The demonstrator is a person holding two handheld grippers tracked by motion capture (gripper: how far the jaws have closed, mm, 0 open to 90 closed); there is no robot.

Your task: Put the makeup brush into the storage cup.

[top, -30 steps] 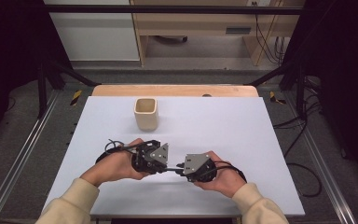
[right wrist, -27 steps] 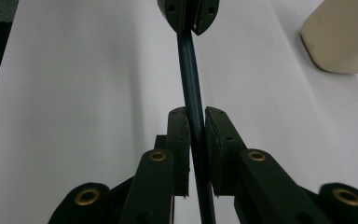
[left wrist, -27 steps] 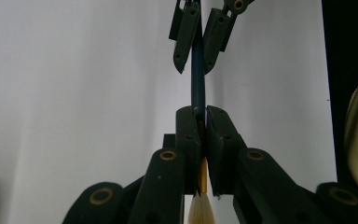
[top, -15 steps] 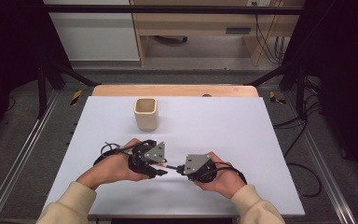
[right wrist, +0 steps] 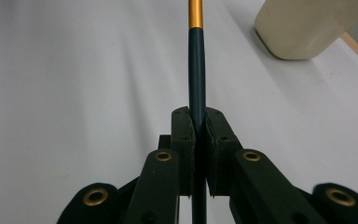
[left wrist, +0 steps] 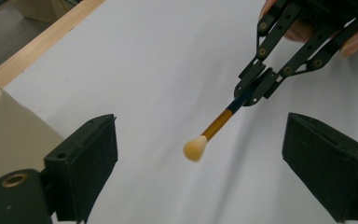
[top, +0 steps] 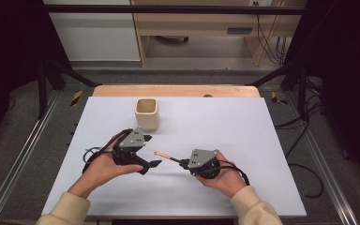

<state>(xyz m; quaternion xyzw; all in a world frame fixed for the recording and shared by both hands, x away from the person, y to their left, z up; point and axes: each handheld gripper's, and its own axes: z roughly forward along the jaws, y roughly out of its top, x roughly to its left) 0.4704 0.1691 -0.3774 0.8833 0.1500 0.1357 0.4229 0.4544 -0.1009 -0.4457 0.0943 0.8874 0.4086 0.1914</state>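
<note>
A small brush (top: 162,155) with a dark blue handle, gold ferrule and tan tip hangs just above the white table (top: 262,140). My right gripper (top: 183,162) is shut on the handle (right wrist: 196,70), its pads (right wrist: 184,128) pressed on both sides. In the left gripper view the brush (left wrist: 216,126) points toward me from the right gripper (left wrist: 256,88). My left gripper (top: 152,151) has just been opening; its jaws stand wide apart (left wrist: 200,172), clear of the brush tip, touching nothing.
A cream square cup (top: 146,114) stands upright behind the left gripper, at the far left (left wrist: 9,126) of its view. The table's wooden back edge (top: 178,90) runs behind it. Cables trail from both grippers.
The left gripper has opened, let go of the brush tip and drawn back to the left. The right gripper keeps its hold on the handle and has stayed put.
</note>
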